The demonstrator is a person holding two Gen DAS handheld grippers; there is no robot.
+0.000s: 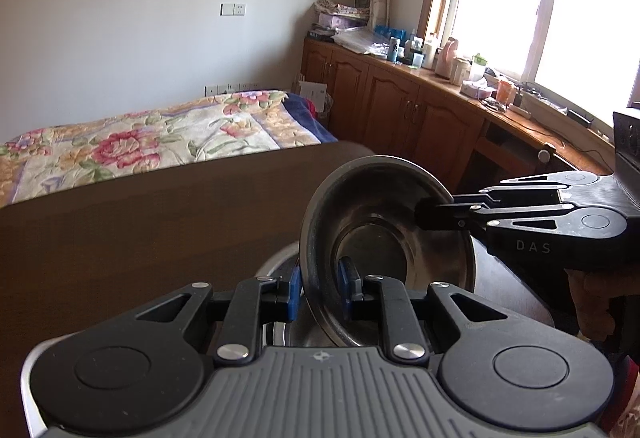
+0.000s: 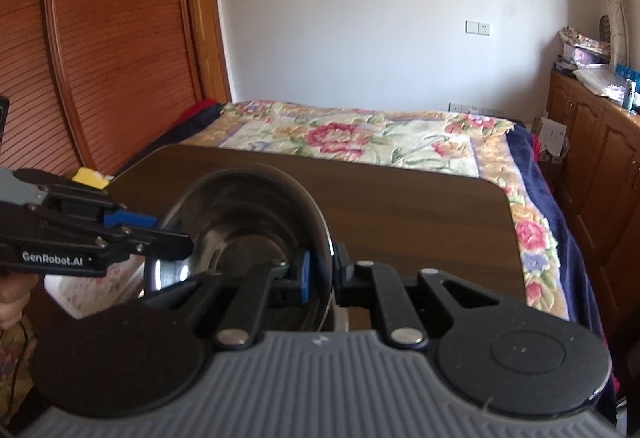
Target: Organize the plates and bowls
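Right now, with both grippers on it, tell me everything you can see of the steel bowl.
The steel bowl is round, shiny metal, with a flat circular base, sloping wall and thin rolled rim. It is lifted and tipped on edge above the dark wooden table. The left gripper has its jaws shut on the near rim, blue pads either side; the right gripper pinches the opposite rim. Inside looks empty. More metal dishware sits below it.

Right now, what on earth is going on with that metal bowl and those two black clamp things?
A person is tidying dishes with two hand-held grippers. Both are clamped on the rim of one steel bowl, tilted on edge above the dark wooden table: the left gripper pinches its near edge, the right gripper the opposite side. More metal dishware sits just beneath.
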